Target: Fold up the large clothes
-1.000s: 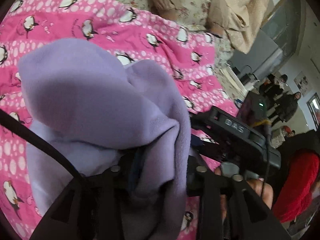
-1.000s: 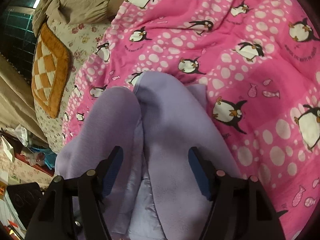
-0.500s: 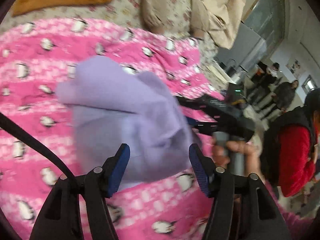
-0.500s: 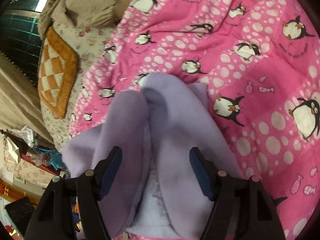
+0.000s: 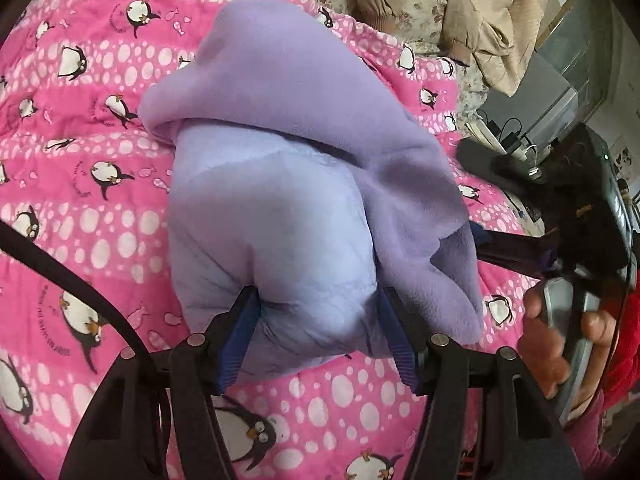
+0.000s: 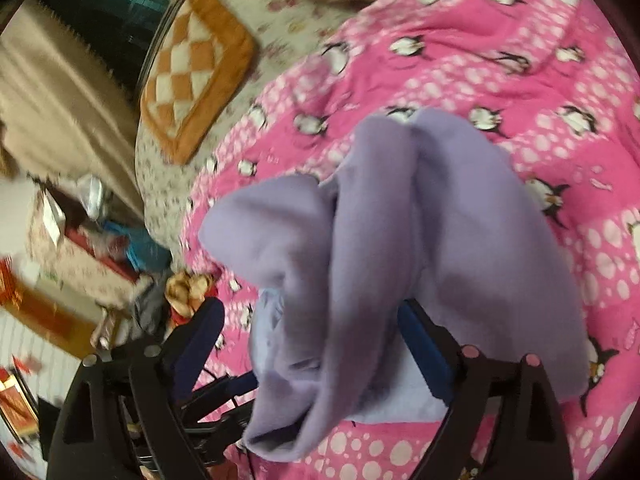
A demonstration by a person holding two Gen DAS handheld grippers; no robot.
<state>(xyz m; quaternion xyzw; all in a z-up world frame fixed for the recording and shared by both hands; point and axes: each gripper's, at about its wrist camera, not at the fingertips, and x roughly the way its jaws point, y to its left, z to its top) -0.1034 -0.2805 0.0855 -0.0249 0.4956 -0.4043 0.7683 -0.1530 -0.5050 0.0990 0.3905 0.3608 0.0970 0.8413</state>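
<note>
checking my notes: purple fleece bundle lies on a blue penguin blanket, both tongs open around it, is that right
One thing is off: the blanket is pink, not blue, with penguins and white dots, as the left wrist view shows. The rest holds: the purple fleece lies bundled on it, and the left tongs and right tongs are open around it.

Lilac fleece garment (image 5: pixel 288 128); pink penguin-print blanket (image 5: pixel 80 128)
</note>
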